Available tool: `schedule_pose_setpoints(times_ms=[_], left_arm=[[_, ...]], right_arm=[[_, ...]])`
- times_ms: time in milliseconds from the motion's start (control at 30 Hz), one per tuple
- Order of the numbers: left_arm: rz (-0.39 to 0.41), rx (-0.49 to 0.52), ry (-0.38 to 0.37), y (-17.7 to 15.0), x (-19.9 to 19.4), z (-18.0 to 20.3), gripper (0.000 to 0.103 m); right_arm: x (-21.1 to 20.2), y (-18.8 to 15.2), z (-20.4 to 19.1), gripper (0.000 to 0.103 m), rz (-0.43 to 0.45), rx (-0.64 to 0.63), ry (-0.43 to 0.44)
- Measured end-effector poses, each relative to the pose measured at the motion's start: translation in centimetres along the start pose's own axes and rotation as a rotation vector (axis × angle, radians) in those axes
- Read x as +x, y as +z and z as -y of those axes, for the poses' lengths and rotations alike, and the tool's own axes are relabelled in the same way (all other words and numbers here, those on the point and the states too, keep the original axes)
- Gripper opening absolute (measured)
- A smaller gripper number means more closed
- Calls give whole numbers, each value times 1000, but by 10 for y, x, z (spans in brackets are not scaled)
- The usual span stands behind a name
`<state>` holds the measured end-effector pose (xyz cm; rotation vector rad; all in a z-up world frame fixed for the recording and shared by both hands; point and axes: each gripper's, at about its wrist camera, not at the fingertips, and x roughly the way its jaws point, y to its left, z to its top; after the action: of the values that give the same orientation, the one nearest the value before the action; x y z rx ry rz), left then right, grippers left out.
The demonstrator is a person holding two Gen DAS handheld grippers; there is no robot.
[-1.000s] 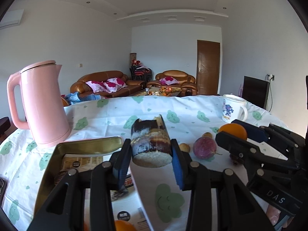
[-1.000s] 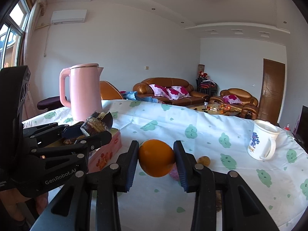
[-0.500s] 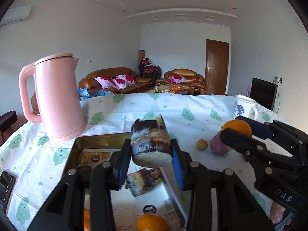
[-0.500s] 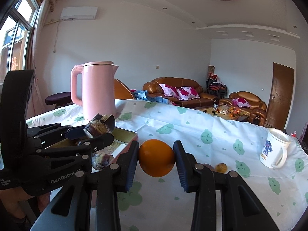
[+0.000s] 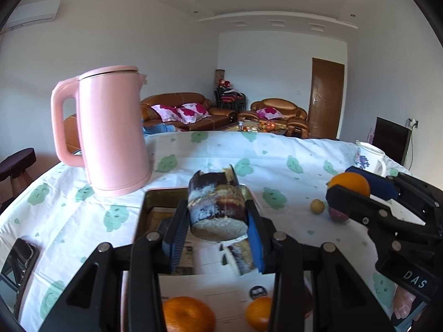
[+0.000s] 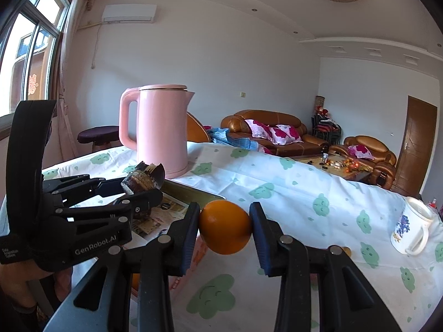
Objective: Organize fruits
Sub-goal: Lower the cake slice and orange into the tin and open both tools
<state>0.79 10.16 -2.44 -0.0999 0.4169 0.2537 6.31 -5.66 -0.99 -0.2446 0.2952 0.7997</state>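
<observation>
My left gripper is shut on a dark piece of sugarcane with a pale cut end, held above a gold tin box. On the paper lining the box lie two oranges and another cane piece. My right gripper is shut on an orange, just right of the tin's edge. In the right wrist view the left gripper and its cane piece hang at the left. On the cloth lie a purple passion fruit and a small yellowish fruit.
A tall pink kettle stands just behind the tin at the left. A white flowered mug sits at the far right of the table. A dark phone lies near the left edge. Sofas and a door are far behind.
Both grippers have travelled left across the table with their loads still gripped. The tin now lies under the left gripper, and the loose fruits have dropped away to the right.
</observation>
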Motion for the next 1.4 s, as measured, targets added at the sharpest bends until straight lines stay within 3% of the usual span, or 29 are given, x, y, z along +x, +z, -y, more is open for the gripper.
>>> schedule_pose_setpoints(times_ms=[700,1400], left_arm=[[-61,-24,75,-2,7,-40,41],[-146,-2,64,-6,19,-49,41]], right_arm=[[29,8,-37,39,-32,-43,90],[55,-1,-57,39,-117,-64,128]])
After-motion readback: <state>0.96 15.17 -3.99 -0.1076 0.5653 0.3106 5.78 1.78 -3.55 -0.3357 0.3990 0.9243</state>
